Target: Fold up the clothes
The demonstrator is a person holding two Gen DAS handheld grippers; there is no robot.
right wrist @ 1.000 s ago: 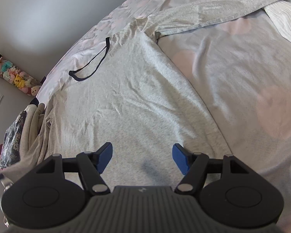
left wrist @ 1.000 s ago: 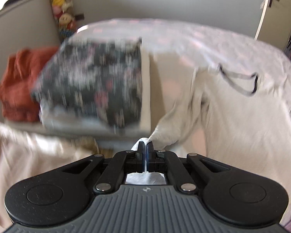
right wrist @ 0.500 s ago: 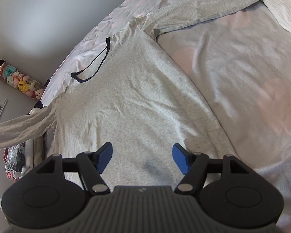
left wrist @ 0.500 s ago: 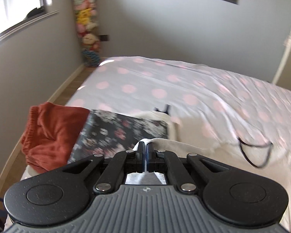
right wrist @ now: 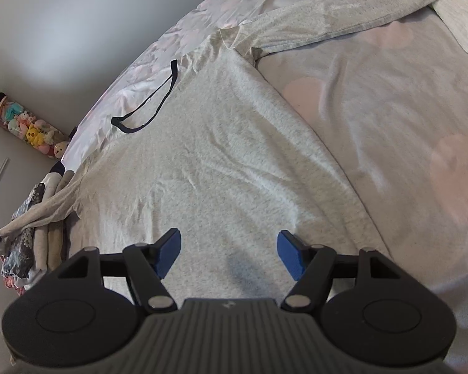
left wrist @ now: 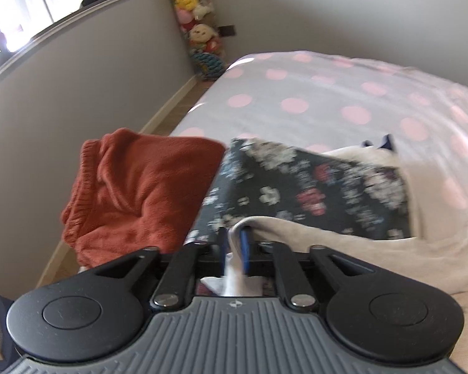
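Note:
A grey long-sleeved shirt [right wrist: 218,155] lies flat on the bed under my right gripper [right wrist: 229,249], which hovers open over its lower body with nothing between the blue pads. One sleeve [right wrist: 343,15] stretches away to the upper right. The other sleeve [left wrist: 358,249] drapes leftward over a folded floral garment [left wrist: 312,187]. Its cuff sits between the pads of my left gripper [left wrist: 234,246], whose jaws are opening, with a narrow gap showing beside the cloth.
A rust-orange knit [left wrist: 134,193] lies left of the floral garment at the bed's edge, close to the wall. The polka-dot sheet [left wrist: 327,93] spreads beyond. A black strap loop [right wrist: 149,109] lies by the shirt's collar. Plush toys [left wrist: 196,25] hang in the corner.
My left gripper carried the sleeve cuff leftward over the folded stack, and its pads have parted slightly. The sleeve now lies draped over the stack. The right gripper stayed still.

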